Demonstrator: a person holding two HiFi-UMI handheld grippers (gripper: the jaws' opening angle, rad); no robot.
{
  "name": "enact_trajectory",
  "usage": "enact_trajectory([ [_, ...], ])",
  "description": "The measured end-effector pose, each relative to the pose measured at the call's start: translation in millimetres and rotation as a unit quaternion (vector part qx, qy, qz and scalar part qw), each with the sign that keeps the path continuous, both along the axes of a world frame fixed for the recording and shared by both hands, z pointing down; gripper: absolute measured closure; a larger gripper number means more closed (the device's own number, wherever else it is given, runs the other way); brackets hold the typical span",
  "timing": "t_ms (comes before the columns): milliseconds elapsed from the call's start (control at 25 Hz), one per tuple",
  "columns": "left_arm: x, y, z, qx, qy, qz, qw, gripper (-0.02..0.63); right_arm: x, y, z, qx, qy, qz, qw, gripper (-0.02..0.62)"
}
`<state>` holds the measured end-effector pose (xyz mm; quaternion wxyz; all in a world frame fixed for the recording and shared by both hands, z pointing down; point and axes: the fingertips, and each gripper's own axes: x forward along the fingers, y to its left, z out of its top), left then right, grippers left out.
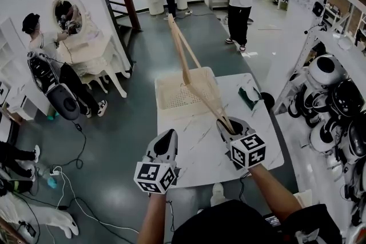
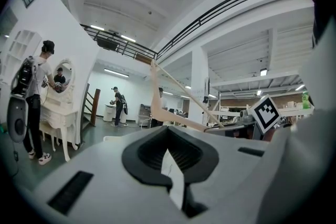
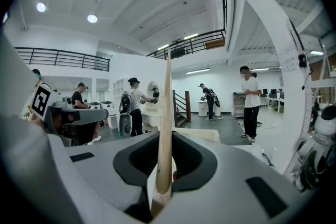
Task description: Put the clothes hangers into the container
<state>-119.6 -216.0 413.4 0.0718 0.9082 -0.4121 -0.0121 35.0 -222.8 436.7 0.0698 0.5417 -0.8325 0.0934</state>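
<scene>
Right hand-held gripper (image 3: 163, 186) pinching 1 wooden hanger (image 3: 165, 128) by its end. The hanger slants up over 1 white basket (image 1: 171, 94) on the surface (image 1: 200, 151). Left hand-held gripper (image 2: 170, 176): jaws narrowly apart, empty.

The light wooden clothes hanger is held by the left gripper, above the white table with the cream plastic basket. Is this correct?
No: the right gripper holds the light wooden clothes hanger, as the right gripper view shows. It is indeed above the white table with the cream plastic basket.
</scene>
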Motion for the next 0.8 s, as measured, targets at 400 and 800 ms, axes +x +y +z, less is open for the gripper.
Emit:
enact_trajectory([
  [400,19.8,-35.4,3.2,-0.003,-0.002,-0.012,0.9999,0.601,18.5,-40.1,4.3,-0.003,-0.001,-0.013,1.0,0.532],
  [800,36.9,-59.5,5.9,-0.004,-0.012,-0.031,0.9994,0.601,32.4,-72.2,9.6,-0.005,-0.006,-0.033,0.999,0.532],
])
